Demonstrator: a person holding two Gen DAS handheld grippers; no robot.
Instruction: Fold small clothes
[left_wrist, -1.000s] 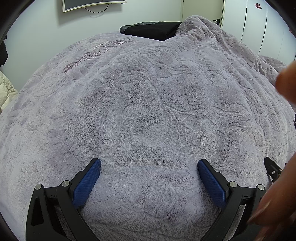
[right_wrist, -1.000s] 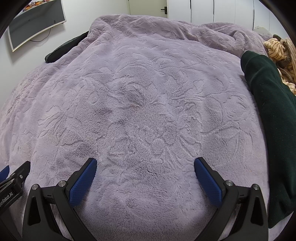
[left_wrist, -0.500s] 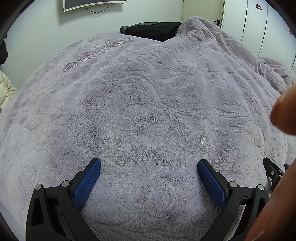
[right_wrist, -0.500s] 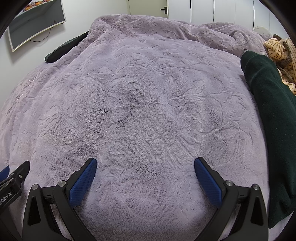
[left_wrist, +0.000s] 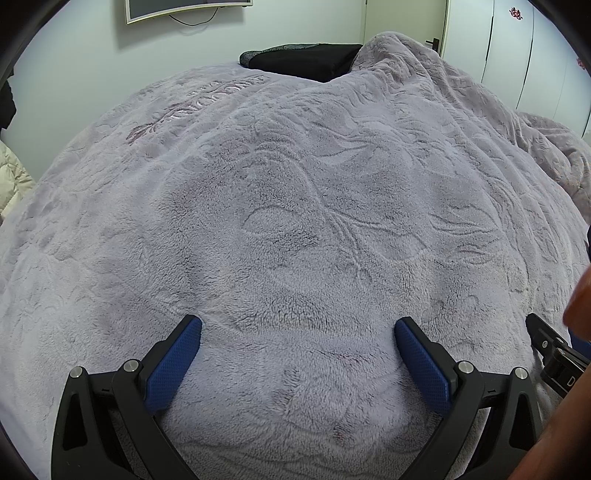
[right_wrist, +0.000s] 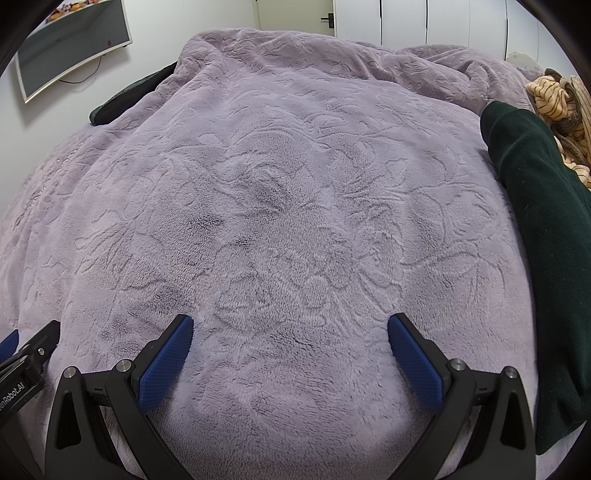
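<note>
Right wrist view gives us the relation that matters: the dark green garment (right_wrist: 535, 236) lies at about three o'clock from our right gripper (right_wrist: 290, 350), running along the right edge of the lilac fleece blanket (right_wrist: 280, 192) from roughly one o'clock down to five o'clock. Its long axis therefore runs near to far, almost parallel to the way our fingers point, with the narrower rounded end at the far side and the wider part toward us. Beyond its far end, at about one o'clock, we see a bundle of tan striped cloth (right_wrist: 557, 99), which may be another piece to fold; we cannot tell its shape. Our right gripper is spread wide with nothing between its blue pads (right_wrist: 166, 362), just above bare blanket. In the left wrist view our left gripper (left_wrist: 297, 354) is likewise wide apart and empty over the blanket, and no small garment shows there; only a black pillow (left_wrist: 306, 62) at twelve o'clock and a blurred bit of a hand (left_wrist: 580, 306) at three o'clock. We judge the right hand to be the nearer one by far, so the coming move should swing it rightward to take the green piece along its near edge.
</note>
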